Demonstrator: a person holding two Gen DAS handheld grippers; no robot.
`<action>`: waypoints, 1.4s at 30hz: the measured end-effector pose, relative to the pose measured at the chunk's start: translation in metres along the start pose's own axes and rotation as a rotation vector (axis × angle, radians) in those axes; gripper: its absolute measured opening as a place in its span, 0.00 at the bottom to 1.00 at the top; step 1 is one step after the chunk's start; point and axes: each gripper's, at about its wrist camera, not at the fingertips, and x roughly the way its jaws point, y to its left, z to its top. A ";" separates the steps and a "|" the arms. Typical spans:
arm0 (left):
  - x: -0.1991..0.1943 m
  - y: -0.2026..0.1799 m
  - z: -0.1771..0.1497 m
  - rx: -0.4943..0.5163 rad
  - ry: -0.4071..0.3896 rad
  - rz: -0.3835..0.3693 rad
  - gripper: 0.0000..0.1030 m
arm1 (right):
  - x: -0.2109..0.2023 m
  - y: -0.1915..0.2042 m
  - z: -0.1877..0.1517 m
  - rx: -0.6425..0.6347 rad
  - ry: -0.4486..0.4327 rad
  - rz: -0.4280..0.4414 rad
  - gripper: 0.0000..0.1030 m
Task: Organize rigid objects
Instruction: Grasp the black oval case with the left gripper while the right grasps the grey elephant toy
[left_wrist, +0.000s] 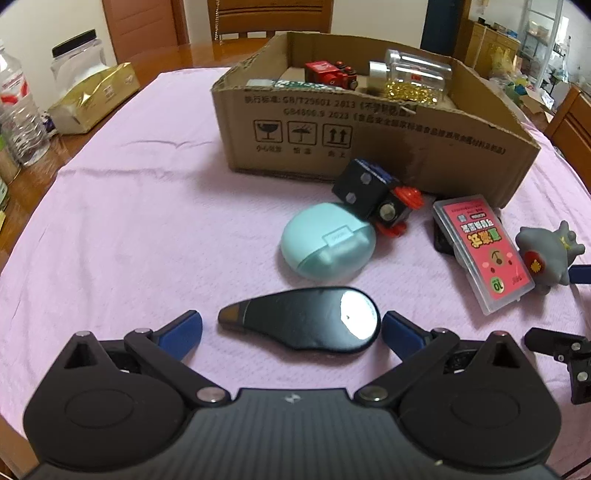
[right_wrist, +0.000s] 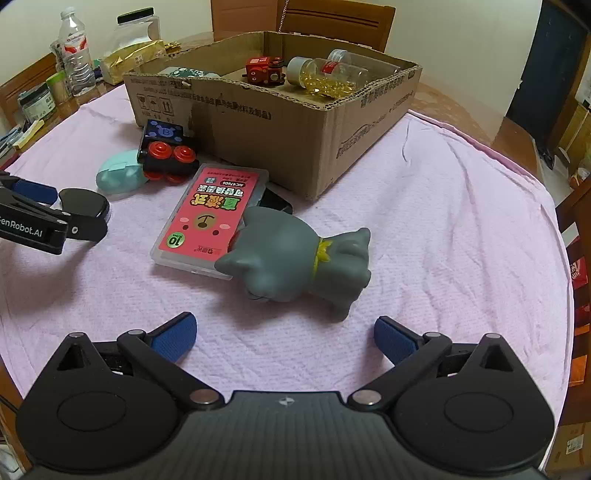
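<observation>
We see both grippers angled down at the table, L gripper (left_wrist: 291, 328) jaws spread wide around the black case (left_wrist: 306, 317) bottom center, R gripper (right_wrist: 284, 339) spread, empty, below the grey toy (right_wrist: 295, 262) mid-frame.

Between the spread fingers of the left tool (left_wrist: 291, 326) a black teardrop-shaped leather pouch (left_wrist: 306, 319) lies flat on the pink-cloth-covered table (left_wrist: 129, 229), apart from both pads. Just beyond it sits a mint-green oval plastic case (left_wrist: 328, 245), with a black toy train block on red wheels (left_wrist: 373, 195) leaning on its far edge. Behind these stands an open brown cardboard box (left_wrist: 314, 147), holding a small red toy train (left_wrist: 330, 74) and a clear plastic jar of gold beads (left_wrist: 413, 75). Ahead of the right tool (right_wrist: 286, 338) a grey rubber cat figurine (right_wrist: 295, 258) lies on its side, touching a clear flat case with a pink label (right_wrist: 210, 218) to its left.
</observation>
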 end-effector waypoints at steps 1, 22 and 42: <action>0.001 -0.001 0.000 0.002 -0.003 -0.001 1.00 | 0.000 0.000 0.001 0.008 0.009 -0.004 1.00; 0.006 -0.001 0.003 0.000 0.009 -0.003 1.00 | -0.009 -0.023 0.022 0.140 -0.014 -0.098 1.00; 0.004 -0.006 0.001 -0.021 0.005 0.014 0.99 | 0.002 -0.009 0.021 -0.006 0.003 -0.098 0.85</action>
